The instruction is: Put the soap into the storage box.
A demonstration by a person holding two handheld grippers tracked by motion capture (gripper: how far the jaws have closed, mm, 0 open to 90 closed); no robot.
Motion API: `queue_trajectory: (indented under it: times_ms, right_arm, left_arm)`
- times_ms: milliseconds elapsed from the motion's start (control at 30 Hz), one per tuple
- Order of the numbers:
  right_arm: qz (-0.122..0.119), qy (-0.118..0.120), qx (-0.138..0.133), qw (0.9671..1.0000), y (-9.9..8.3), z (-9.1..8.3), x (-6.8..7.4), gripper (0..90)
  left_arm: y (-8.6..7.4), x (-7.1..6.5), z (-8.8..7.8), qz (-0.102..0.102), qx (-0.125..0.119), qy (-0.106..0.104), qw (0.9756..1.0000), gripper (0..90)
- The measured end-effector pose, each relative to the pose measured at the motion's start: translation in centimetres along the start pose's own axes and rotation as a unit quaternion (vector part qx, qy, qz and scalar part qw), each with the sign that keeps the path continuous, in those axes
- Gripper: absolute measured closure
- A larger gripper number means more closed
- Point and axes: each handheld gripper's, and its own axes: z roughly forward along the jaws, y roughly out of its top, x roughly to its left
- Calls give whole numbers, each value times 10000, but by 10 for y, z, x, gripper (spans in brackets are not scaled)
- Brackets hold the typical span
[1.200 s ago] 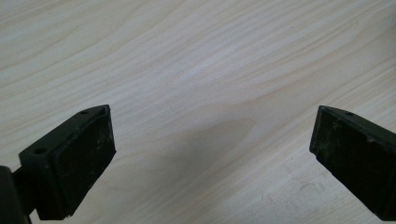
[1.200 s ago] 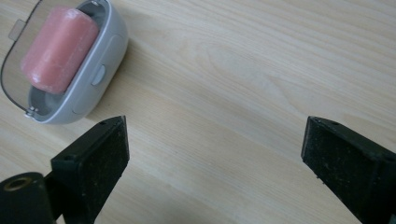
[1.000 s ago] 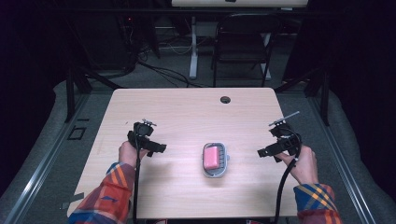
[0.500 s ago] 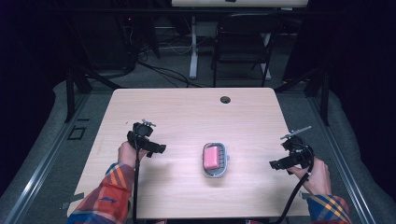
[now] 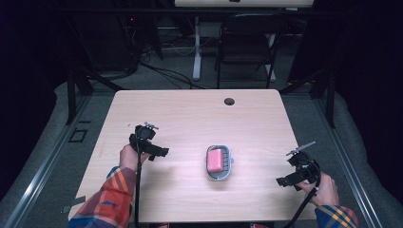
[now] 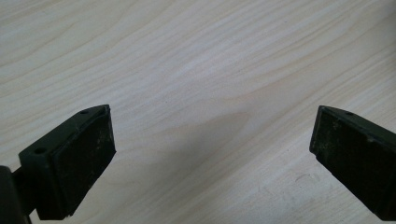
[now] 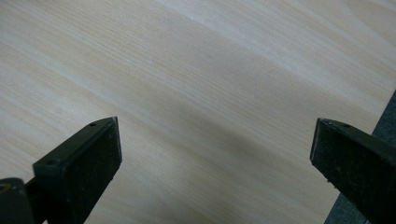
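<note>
A pink soap bar [image 5: 215,160] lies in a grey soap dish [image 5: 227,170] near the middle of the wooden table [image 5: 190,118]. My left gripper [image 5: 160,152] is held to the left of the dish, pointing toward it, open with nothing between its jaws. In the left gripper view the left gripper [image 6: 212,154] spans bare wood. My right gripper [image 5: 285,180] hovers near the table's front right corner, well right of the dish, also open and empty. The right gripper [image 7: 215,158] looks down on bare wood with the table edge at the far right.
A round cable hole [image 5: 229,101] sits near the table's far edge. Beyond the table stand a dark chair [image 5: 249,42] and a white desk leg [image 5: 196,47] with cables on the floor. Grey floor [image 7: 385,126] lies past the table's right edge.
My right gripper has moved back and to the right, toward the table's front right corner. The left gripper, soap and dish have stayed put.
</note>
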Motion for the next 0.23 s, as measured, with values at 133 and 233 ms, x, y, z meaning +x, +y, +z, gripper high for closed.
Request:
queue_trajectory:
  times_ms: [133, 233]
  right_arm:
    - [-37, 35, 35, 10000, 0, 4, -1, 8]
    - [-154, -21, 120, 9998, 0, 8, 0, 6]
  left_arm:
    - [0, 0, 2, 12, 17, -56, 10000, 0]
    - [1, -1, 2, 28, 49, -78, 10000, 0]
